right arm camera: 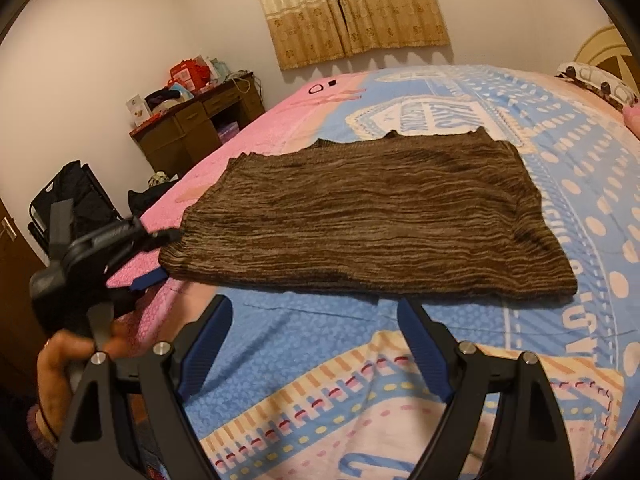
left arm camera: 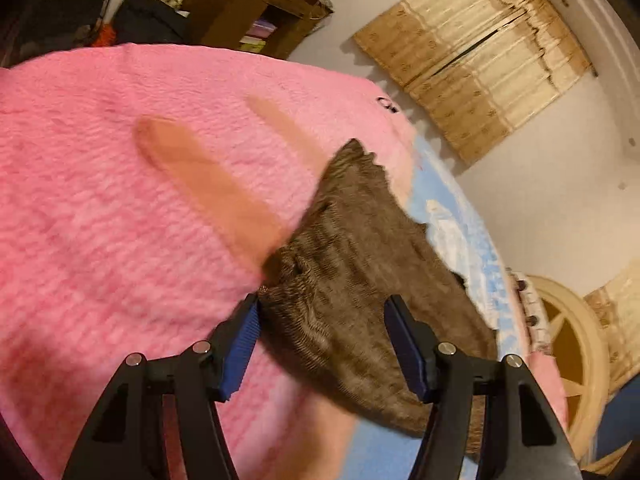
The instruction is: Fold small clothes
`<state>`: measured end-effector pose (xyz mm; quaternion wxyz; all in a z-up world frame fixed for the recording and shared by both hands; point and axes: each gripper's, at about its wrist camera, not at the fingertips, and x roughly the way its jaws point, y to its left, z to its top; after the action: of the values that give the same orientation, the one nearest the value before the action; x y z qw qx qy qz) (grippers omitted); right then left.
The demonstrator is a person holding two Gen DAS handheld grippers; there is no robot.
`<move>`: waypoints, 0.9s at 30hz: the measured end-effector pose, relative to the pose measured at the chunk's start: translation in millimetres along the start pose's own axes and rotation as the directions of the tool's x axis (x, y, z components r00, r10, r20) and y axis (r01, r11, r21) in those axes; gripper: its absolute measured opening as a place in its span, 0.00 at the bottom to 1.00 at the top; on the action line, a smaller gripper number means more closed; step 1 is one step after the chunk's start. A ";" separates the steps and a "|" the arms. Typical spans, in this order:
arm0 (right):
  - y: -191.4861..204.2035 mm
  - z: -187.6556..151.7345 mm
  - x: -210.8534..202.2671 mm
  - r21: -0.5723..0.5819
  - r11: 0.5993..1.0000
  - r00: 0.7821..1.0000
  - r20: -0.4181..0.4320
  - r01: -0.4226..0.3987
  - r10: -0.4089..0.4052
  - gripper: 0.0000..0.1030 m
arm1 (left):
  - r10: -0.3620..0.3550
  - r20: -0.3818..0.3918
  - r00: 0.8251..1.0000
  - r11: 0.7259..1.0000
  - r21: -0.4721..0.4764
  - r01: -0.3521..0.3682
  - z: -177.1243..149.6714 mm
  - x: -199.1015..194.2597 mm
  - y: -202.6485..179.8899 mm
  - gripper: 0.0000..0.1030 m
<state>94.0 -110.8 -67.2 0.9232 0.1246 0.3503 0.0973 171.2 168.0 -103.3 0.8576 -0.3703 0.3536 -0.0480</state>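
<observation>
A brown striped knit garment (right arm camera: 360, 216) lies flat on the bed, partly on the blue patterned bedspread (right arm camera: 560, 168) and partly on its pink part (left arm camera: 100, 200). My left gripper (left arm camera: 324, 300) straddles the garment's (left arm camera: 360, 240) near left corner, with the cloth between its blue pads but a gap showing on both sides. The right wrist view shows that left gripper (right arm camera: 166, 256) at the corner, one finger above the cloth and one below, held by a hand (right arm camera: 60, 356). My right gripper (right arm camera: 314, 302) stands open over the bedspread just short of the garment's front edge, holding nothing.
A cluttered wooden desk (right arm camera: 192, 124) stands against the wall left of the bed, with a black bag (right arm camera: 72, 196) beside it. Curtains (right arm camera: 348, 8) hang behind the bed. A cream headboard (right arm camera: 600, 48) and pillows are at the far right.
</observation>
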 end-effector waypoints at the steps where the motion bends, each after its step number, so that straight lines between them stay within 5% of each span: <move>1: -1.2 0.3 0.3 0.006 1.000 1.000 -0.002 -0.001 0.001 0.85 | -0.027 0.000 1.000 1.000 -0.006 0.027 -0.8 0.6 2.2 0.39; 2: -2.2 0.3 0.1 0.008 1.000 1.000 -0.002 0.001 -0.001 0.85 | -0.040 -0.011 0.999 0.999 -0.009 0.040 -2.5 2.4 5.7 0.23; 5: -4.0 1.8 -0.1 0.004 1.000 1.000 -0.004 0.011 -0.011 0.85 | -0.021 -0.007 1.000 1.000 -0.015 0.021 -13.6 -0.5 19.8 0.11; 10: 0.2 17.8 8.3 -0.009 1.000 1.000 -0.013 0.011 -0.011 0.85 | 0.021 0.073 0.997 0.994 0.101 -0.028 -17.7 -7.7 7.5 0.11; 18: 32.5 52.7 31.4 -0.077 0.996 0.998 -0.027 -0.053 0.051 0.85 | 0.009 0.016 1.000 0.998 -0.058 -0.008 -0.2 10.1 23.5 0.14; 27: 82.1 121.5 123.2 -0.066 0.988 0.981 -0.145 -0.140 0.129 0.85 | -0.051 0.095 0.994 0.998 0.029 0.048 -10.6 5.1 19.3 0.10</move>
<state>258.6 -19.5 -31.5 0.8915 0.1058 0.4014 0.1812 164.8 173.8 -124.2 0.8769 -0.3695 0.3021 -0.0561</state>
